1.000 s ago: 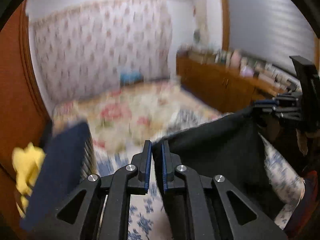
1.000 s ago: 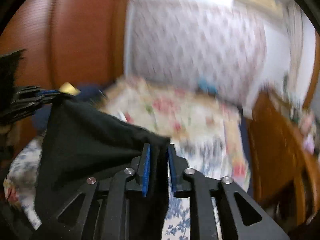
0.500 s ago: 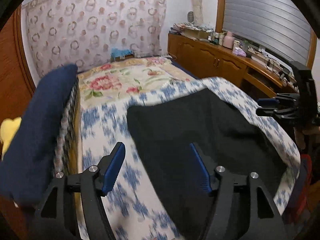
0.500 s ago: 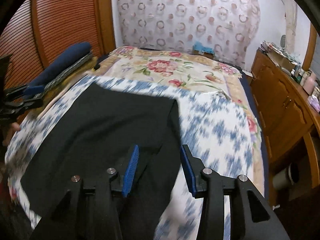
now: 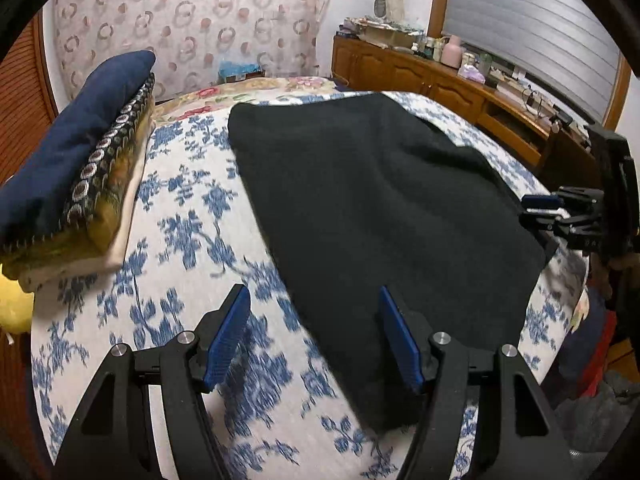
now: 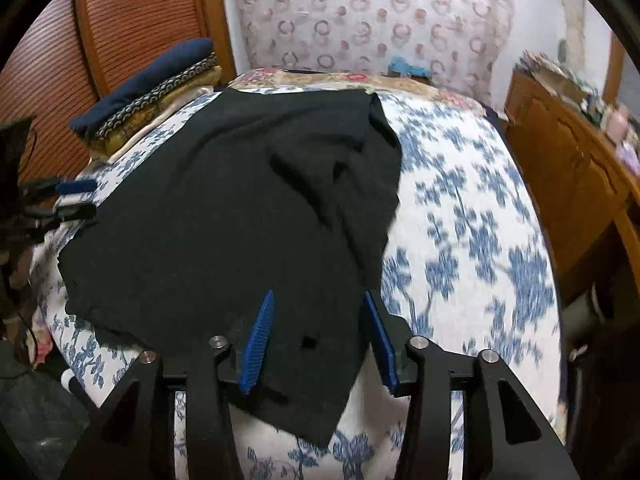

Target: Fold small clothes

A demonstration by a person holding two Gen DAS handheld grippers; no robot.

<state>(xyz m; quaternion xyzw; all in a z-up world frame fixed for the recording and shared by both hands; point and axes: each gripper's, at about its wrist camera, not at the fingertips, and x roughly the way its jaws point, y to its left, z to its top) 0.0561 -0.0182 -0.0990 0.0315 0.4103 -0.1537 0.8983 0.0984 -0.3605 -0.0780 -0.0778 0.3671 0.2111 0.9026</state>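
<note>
A black knit garment (image 5: 380, 208) lay spread flat on the white bedcover with blue flowers (image 5: 192, 216), its right side creased and folded over in the right wrist view (image 6: 360, 168). The left gripper (image 5: 314, 336) stood wide open over its near left edge, and the right gripper (image 6: 318, 336) hung open above its near right corner, neither holding anything. A stack of folded clothes topped by a navy piece (image 5: 76, 148) sat at the far left.

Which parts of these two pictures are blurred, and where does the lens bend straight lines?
Left wrist view: the blue-flowered bedspread smears near the open left gripper; the window blind bows. Right wrist view: the bedspread smears on the right; the black garment shows little detail; the wooden cabinet curves.
</note>
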